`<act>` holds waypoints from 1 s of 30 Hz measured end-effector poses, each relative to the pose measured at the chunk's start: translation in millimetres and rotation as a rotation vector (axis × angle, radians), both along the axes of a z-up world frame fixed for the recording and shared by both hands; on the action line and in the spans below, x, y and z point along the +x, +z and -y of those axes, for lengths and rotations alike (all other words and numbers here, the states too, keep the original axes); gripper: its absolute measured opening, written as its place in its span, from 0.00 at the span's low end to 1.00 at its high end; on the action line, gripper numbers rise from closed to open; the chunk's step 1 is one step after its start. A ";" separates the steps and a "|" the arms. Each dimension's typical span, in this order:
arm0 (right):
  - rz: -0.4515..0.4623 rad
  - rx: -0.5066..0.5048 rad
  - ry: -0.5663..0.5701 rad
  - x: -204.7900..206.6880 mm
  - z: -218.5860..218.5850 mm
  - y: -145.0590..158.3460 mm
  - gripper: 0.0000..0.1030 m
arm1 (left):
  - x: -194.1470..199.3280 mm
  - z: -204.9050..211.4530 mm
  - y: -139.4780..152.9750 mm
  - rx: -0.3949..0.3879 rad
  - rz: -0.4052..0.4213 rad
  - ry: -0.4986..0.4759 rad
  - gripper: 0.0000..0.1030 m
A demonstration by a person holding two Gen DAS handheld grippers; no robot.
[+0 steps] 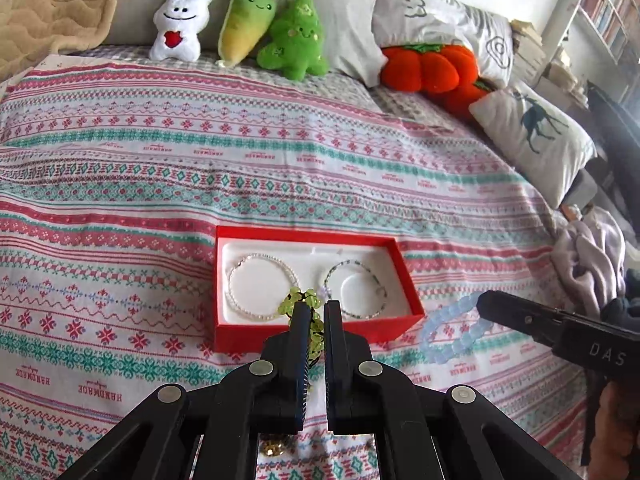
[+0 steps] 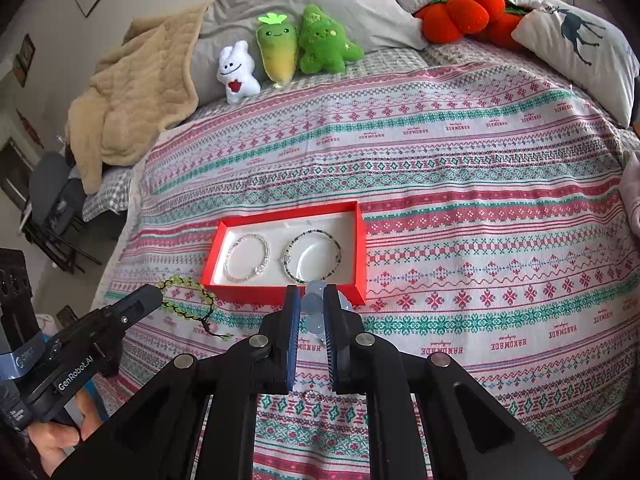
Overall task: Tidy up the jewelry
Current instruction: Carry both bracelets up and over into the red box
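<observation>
A red box (image 1: 316, 336) with a white liner lies on the patterned bedspread; it also shows in the right wrist view (image 2: 280, 294). Inside lie a clear-bead bracelet (image 1: 240, 304) and a dark-bead bracelet (image 1: 374, 280). My left gripper (image 1: 316, 312) is shut on a green-bead bracelet (image 1: 300, 298), just in front of the box. My right gripper (image 2: 311, 304) is shut on a pale blue bead bracelet (image 2: 313, 302), right of the box's front corner. The blue bracelet (image 1: 448, 336) and the green one (image 2: 188, 292) each show in the other view.
Plush toys (image 1: 240, 28) and pillows (image 1: 536, 136) line the far side of the bed. A beige blanket (image 2: 132, 92) lies at the back left. A lilac cloth (image 1: 588, 256) is bunched at the right edge. A small gold item (image 1: 272, 448) lies under my left gripper.
</observation>
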State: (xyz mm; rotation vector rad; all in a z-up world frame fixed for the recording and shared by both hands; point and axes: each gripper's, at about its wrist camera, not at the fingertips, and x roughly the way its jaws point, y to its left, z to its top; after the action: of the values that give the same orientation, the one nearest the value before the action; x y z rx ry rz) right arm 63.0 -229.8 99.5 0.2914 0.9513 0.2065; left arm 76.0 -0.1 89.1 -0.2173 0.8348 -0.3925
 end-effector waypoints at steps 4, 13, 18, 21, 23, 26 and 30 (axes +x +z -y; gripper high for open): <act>0.006 0.007 -0.012 10.2 -6.9 1.3 0.12 | 13.5 6.8 0.5 -0.036 0.002 0.021 0.01; 0.046 0.004 -0.045 30.0 -13.6 8.7 0.12 | 47.8 20.3 -5.4 -0.171 -0.001 0.043 0.01; 0.039 0.002 -0.051 43.2 -15.1 3.1 0.12 | 65.3 15.3 -37.2 -0.141 -0.077 0.091 0.01; 0.033 -0.003 -0.046 49.9 -18.7 -0.6 0.12 | 68.8 10.6 -52.6 -0.076 -0.110 0.104 0.01; 0.032 -0.005 -0.034 54.0 -23.5 -2.0 0.12 | 68.7 7.9 -59.6 -0.019 -0.120 0.101 0.01; 0.037 0.006 0.008 59.3 -35.7 -2.1 0.12 | 67.1 4.7 -68.3 0.056 -0.131 0.089 0.01; 0.037 0.071 0.086 65.5 -52.8 -6.2 0.12 | 65.2 2.6 -78.0 0.109 -0.146 0.079 0.01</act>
State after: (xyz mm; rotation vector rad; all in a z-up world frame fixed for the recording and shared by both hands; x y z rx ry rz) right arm 128.5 -177.0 93.4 0.3108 0.9219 0.3241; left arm 141.2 -2.7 11.1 -0.1782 0.9857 -0.2581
